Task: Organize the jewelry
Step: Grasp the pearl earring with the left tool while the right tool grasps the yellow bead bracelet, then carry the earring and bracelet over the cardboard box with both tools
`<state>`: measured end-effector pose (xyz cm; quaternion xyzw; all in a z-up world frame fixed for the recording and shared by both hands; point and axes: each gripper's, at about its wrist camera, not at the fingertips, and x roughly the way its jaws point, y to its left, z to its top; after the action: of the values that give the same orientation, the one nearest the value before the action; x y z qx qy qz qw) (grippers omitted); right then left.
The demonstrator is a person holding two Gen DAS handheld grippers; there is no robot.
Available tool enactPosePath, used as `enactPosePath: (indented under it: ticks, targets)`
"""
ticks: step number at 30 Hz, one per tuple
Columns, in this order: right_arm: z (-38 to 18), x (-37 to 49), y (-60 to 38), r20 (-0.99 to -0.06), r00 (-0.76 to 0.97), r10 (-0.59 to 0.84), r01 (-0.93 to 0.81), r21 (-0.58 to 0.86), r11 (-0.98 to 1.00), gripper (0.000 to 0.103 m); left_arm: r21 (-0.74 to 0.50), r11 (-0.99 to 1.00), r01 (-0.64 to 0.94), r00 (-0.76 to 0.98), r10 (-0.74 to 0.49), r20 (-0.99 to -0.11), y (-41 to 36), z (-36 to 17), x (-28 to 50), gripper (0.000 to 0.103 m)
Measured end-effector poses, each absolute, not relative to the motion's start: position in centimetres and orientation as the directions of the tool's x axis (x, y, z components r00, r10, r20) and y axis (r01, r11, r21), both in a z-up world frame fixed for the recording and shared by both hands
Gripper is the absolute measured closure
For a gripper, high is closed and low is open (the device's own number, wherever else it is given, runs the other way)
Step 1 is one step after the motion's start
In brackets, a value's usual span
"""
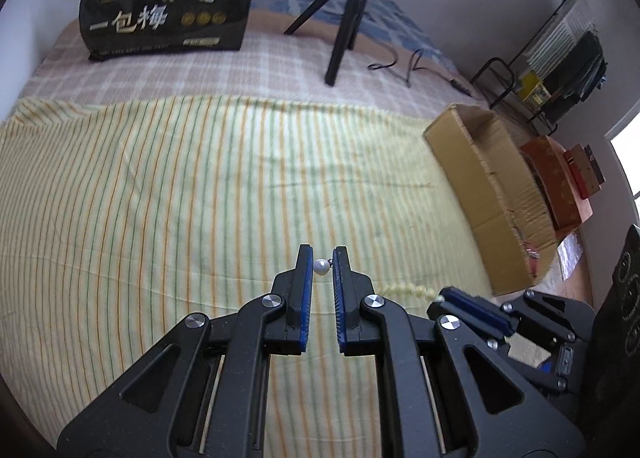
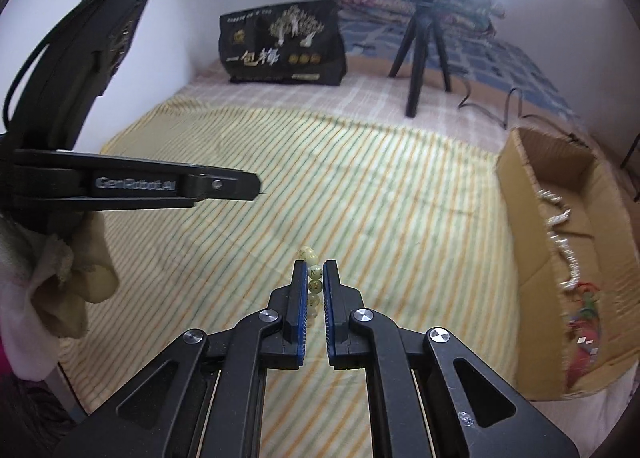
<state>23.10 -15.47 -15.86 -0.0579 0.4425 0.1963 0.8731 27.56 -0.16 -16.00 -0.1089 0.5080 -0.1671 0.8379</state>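
Note:
My left gripper [image 1: 322, 258] is shut on a small white pearl pendant [image 1: 321, 267], held between the blue pads above the striped cloth [image 1: 200, 198]. My right gripper [image 2: 315, 270] is shut on a pale green bead bracelet [image 2: 313, 274]; several beads stick out past the fingertips. In the left wrist view the right gripper [image 1: 472, 304] shows at lower right with the green beads [image 1: 408, 291] trailing from it. In the right wrist view the left gripper [image 2: 256, 186] reaches in from the left, side on.
An open cardboard box [image 1: 480, 186] sits at the cloth's right edge; in the right wrist view the box [image 2: 536, 258] holds a silver chain [image 2: 560, 234] and a red trinket [image 2: 584, 310]. A black bag [image 2: 282, 46] and a tripod [image 2: 420, 46] stand at the back.

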Motion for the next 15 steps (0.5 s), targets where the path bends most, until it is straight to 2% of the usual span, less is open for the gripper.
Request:
enactPosePath:
  ticks: [15]
  targets:
    - [-10.0,22.4,-23.1,-0.708,0.672,0.217,-0.261,0.048,0.964,0.097,-0.385,0.883,0.268,0.461,-0.468,-0.754,-5.3,-11.7,26.2,0.095]
